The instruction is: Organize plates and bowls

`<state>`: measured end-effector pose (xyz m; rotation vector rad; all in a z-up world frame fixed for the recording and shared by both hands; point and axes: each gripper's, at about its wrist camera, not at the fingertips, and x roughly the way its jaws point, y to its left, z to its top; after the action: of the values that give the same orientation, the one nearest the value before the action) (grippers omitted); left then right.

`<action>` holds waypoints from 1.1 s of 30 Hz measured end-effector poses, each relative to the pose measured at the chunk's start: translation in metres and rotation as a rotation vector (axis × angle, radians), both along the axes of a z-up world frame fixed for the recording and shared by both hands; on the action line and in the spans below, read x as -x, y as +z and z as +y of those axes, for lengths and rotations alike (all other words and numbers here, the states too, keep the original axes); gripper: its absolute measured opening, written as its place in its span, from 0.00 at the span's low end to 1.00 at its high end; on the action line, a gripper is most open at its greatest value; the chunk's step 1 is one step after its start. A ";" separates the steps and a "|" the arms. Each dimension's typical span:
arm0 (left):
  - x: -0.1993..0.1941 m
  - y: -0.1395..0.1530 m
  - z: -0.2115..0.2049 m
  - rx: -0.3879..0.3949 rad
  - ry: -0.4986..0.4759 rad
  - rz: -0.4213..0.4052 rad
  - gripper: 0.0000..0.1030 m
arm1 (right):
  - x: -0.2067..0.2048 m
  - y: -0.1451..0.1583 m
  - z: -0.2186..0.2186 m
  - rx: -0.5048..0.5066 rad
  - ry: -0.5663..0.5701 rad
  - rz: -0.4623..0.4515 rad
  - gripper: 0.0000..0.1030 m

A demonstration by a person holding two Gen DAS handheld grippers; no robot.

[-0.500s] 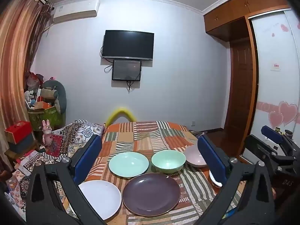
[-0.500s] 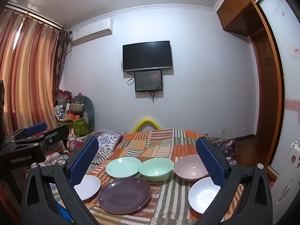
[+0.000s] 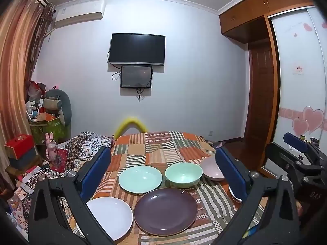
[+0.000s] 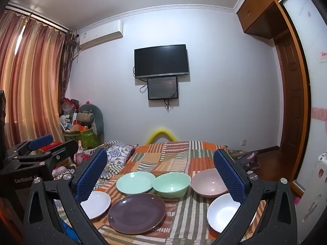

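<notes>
On the striped patchwork cloth point(image 3: 163, 151) lie a white plate point(image 3: 111, 217), a dark purple plate point(image 3: 165, 211), a mint green plate point(image 3: 140, 179), a mint green bowl point(image 3: 183, 174) and a pink bowl point(image 3: 210, 168). The right wrist view shows the same set: white plate point(image 4: 98, 204), purple plate point(image 4: 137, 213), green plate point(image 4: 134, 182), green bowl point(image 4: 171, 184), pink bowl point(image 4: 208, 182), plus a white bowl point(image 4: 222, 212) at the front right. My left gripper point(image 3: 163, 175) is open and empty above the dishes. My right gripper point(image 4: 161, 175) is open and empty too.
A yellow curved tube point(image 3: 130, 123) stands behind the table. Patterned bedding point(image 3: 77, 149) and a cluttered green box point(image 3: 51, 126) lie to the left. A wooden door point(image 3: 259, 102) and wardrobe are on the right. Each gripper shows in the other's view: the right point(image 3: 302, 159), the left point(image 4: 36, 153).
</notes>
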<state>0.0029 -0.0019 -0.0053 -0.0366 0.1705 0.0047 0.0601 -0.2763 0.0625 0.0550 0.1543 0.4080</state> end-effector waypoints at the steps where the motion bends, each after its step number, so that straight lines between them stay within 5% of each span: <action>1: 0.000 -0.001 -0.001 0.000 -0.003 -0.001 1.00 | 0.000 0.000 0.000 -0.001 0.001 -0.001 1.00; 33: 0.003 -0.001 0.000 -0.010 -0.009 -0.006 1.00 | 0.002 0.002 -0.004 -0.020 0.004 -0.008 1.00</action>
<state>0.0002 -0.0018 -0.0065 -0.0255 0.1647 -0.0038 0.0581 -0.2799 0.0643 0.0723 0.1427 0.4139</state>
